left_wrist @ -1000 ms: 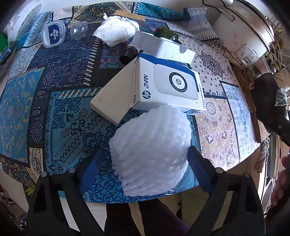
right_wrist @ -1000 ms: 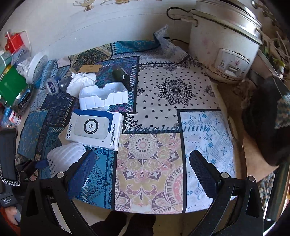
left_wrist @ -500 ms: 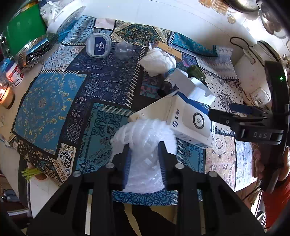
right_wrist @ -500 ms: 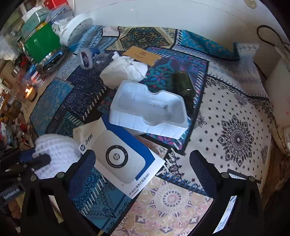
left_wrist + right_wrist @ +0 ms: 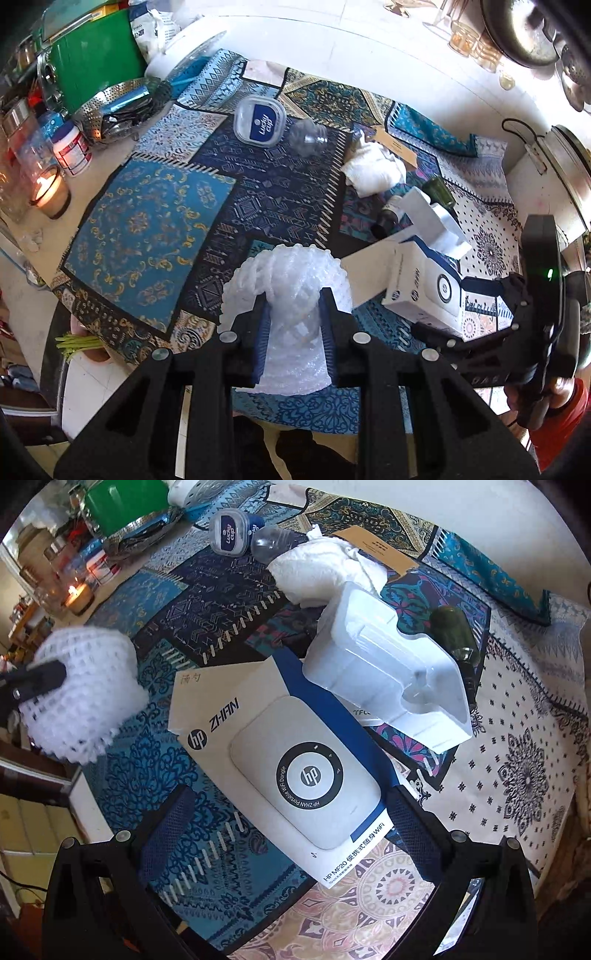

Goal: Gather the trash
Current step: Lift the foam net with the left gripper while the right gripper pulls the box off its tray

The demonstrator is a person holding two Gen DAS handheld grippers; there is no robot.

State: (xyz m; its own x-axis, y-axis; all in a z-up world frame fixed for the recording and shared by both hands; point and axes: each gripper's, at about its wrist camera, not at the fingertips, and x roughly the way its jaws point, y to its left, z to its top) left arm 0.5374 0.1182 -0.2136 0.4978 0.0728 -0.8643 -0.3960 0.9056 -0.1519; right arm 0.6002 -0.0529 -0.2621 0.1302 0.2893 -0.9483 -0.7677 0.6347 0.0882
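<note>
Patchwork tablecloth covers the table, litter all over it. My left gripper has just clamped shut on the foam net, squashing its middle and lifting it off the near edge, so that's one piece of trash collected. My right gripper, jaws wide and empty, now straddles the white box, likely next. Box reads "hp ZHAN", "HP MF20". Far edge: tub lid, "Lucky cup".

Table under a blue patchwork cloth. HP box lies directly below the right claw; crumpled tissue and Lucky Cup tub beyond it.
</note>
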